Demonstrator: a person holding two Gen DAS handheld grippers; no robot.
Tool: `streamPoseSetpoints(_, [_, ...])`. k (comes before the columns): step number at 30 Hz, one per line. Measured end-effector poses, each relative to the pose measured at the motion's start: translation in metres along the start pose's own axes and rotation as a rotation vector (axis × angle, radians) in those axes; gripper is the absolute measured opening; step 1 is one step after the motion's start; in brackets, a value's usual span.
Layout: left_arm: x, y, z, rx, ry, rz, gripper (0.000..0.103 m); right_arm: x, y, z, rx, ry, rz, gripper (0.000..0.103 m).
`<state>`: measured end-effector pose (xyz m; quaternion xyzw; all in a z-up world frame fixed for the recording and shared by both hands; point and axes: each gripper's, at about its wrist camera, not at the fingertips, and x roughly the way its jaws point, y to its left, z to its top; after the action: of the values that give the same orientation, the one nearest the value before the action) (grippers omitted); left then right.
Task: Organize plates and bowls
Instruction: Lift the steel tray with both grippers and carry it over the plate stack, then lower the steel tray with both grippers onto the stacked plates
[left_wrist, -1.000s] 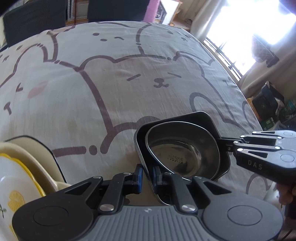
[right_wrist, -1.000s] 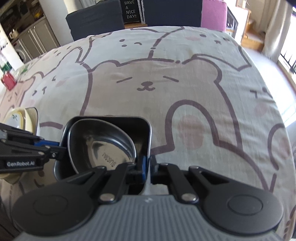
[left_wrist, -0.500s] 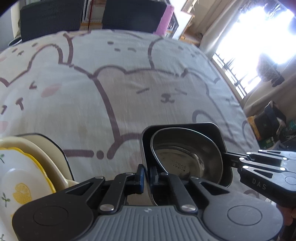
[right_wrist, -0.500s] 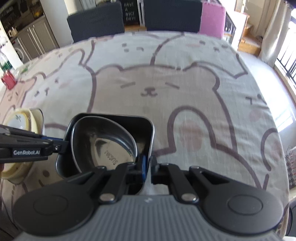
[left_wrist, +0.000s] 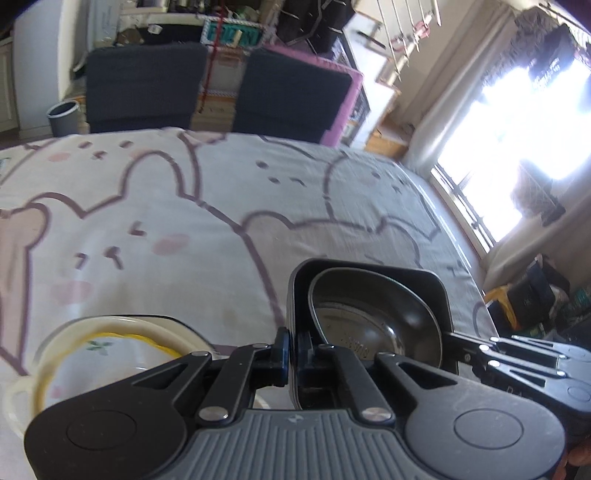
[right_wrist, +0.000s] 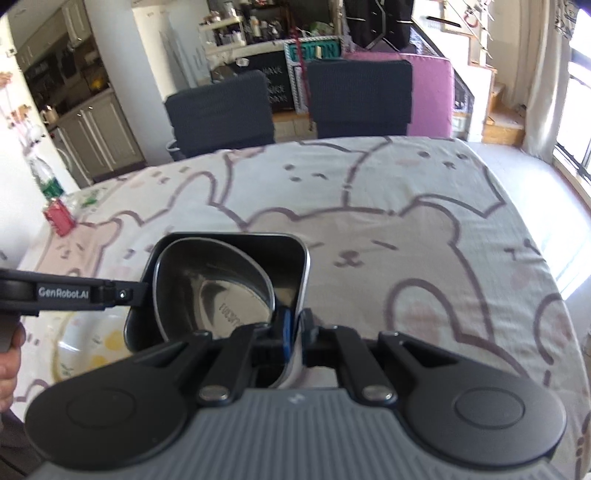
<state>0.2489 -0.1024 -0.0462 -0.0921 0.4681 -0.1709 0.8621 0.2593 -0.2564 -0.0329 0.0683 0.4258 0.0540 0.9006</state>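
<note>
I am holding the black square dish (left_wrist: 369, 269) with both grippers, and the shiny metal bowl (left_wrist: 373, 321) sits inside it, leaning toward one corner. My left gripper (left_wrist: 293, 347) is squeezed shut on the dish's near wall, and my right gripper (right_wrist: 295, 332) is pinched tight on a different side of the same dish. In the left view the right gripper comes in from the right side, so the two grips sit around a corner from each other, not straight across. The dish looks lifted a little above the bear tablecloth (left_wrist: 184, 221), though I cannot tell how high. The stack of cream plates (left_wrist: 110, 332), with a yellow-rimmed one on top, lies to the left of the dish, just beside my left gripper and a bit lower. So I think the dish has to travel left, toward that stack, and my left hand is the nearer one. I would keep both hands level as I go, because the metal bowl is loose inside and could slide or tip out.
</note>
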Motion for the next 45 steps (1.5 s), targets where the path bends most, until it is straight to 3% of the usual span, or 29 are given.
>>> streamPoseSetpoints(19, [-0.073, 0.096, -0.023, -0.095, -0.051, 0.141, 0.004, 0.022, 0.115, 0.005, -0.065, 0.055, 0.148, 0.008])
streamPoseSetpoints(29, [-0.071, 0.13, -0.034, -0.123, -0.011, 0.184, 0.004, 0.047, 0.162, -0.001, -0.115, 0.136, 0.145, 0.008])
streamPoseSetpoints(45, [-0.047, 0.143, -0.04, -0.106, 0.068, 0.199, 0.004, 0.069, 0.171, -0.008, -0.118, 0.233, 0.12, 0.009])
